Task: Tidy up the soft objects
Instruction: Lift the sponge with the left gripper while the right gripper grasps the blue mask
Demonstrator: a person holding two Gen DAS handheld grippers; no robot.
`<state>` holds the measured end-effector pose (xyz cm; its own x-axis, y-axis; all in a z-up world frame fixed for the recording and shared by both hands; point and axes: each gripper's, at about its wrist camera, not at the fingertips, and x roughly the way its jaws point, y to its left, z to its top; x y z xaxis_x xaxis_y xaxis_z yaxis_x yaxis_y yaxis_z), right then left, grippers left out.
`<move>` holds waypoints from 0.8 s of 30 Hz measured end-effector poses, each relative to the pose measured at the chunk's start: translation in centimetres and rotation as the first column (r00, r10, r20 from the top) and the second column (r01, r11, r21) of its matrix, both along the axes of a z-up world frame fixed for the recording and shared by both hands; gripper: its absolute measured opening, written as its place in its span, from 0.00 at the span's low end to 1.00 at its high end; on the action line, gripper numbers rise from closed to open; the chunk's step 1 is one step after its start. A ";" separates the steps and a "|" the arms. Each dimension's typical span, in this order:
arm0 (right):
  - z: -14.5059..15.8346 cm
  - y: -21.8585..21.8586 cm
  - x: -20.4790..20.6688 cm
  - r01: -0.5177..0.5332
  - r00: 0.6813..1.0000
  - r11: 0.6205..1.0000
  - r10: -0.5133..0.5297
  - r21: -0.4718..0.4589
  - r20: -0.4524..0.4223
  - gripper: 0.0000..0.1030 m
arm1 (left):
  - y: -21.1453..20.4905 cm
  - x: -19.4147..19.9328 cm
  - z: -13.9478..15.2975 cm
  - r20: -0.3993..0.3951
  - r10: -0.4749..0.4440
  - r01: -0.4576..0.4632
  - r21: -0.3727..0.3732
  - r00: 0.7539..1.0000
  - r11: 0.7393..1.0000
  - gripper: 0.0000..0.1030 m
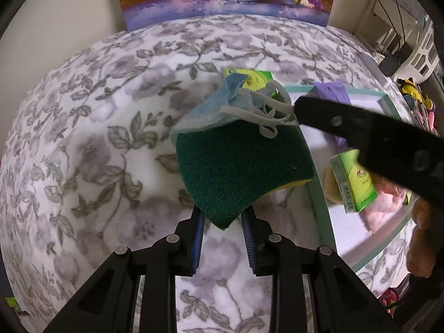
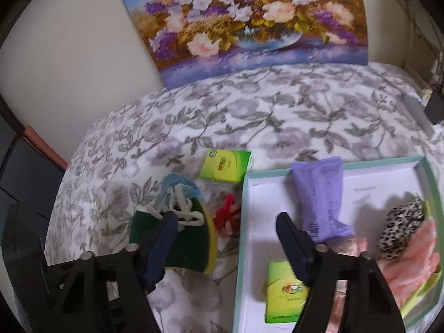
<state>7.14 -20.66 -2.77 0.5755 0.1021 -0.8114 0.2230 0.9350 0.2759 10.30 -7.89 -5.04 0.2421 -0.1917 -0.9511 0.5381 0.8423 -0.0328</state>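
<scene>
My left gripper [image 1: 222, 219] is shut on the near corner of a green-and-yellow sponge [image 1: 238, 166] and holds it above the bed. A blue face mask [image 1: 219, 108] with white ear loops lies on top of the sponge. The sponge [image 2: 191, 249] and the mask [image 2: 177, 191] also show in the right wrist view. My right gripper [image 2: 227, 222] is open, its left finger [image 2: 163, 238] against the sponge by the mask loops. A white tray with a teal rim [image 2: 244, 238] lies to the right.
The tray holds a purple tube [image 2: 322, 194], a green tissue pack [image 2: 283, 291], a leopard-print item [image 2: 402, 227] and pink fluffy cloth [image 2: 413, 260]. On the floral bedspread lie another green pack [image 2: 224, 166] and a red-and-white fuzzy item [image 2: 227, 216]. A flower painting [image 2: 249, 19] leans on the wall.
</scene>
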 end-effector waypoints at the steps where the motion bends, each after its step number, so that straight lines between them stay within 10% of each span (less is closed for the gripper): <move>1: -0.3 0.1 0.2 -0.007 1.000 1.000 0.007 -0.001 -0.010 0.62 | -0.1 0.0 -0.1 -0.003 -0.005 0.005 0.001 1.000 1.000 0.27; 13: -2.6 1.8 1.3 -0.074 0.996 0.997 0.076 0.035 -0.038 0.16 | -0.2 0.1 -1.0 -0.012 -0.016 0.017 0.042 1.000 0.999 0.27; 24: -2.2 1.2 1.1 -0.065 0.998 0.997 0.066 0.030 -0.021 0.06 | 1.2 1.5 -2.5 -0.050 0.088 -0.084 0.089 0.995 0.993 0.22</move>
<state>8.19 -19.41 -4.96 0.5491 0.1630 -0.8197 0.1677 0.9393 0.2992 11.83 -6.70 -7.51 0.2022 -0.0886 -0.9753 0.4630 0.8862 0.0155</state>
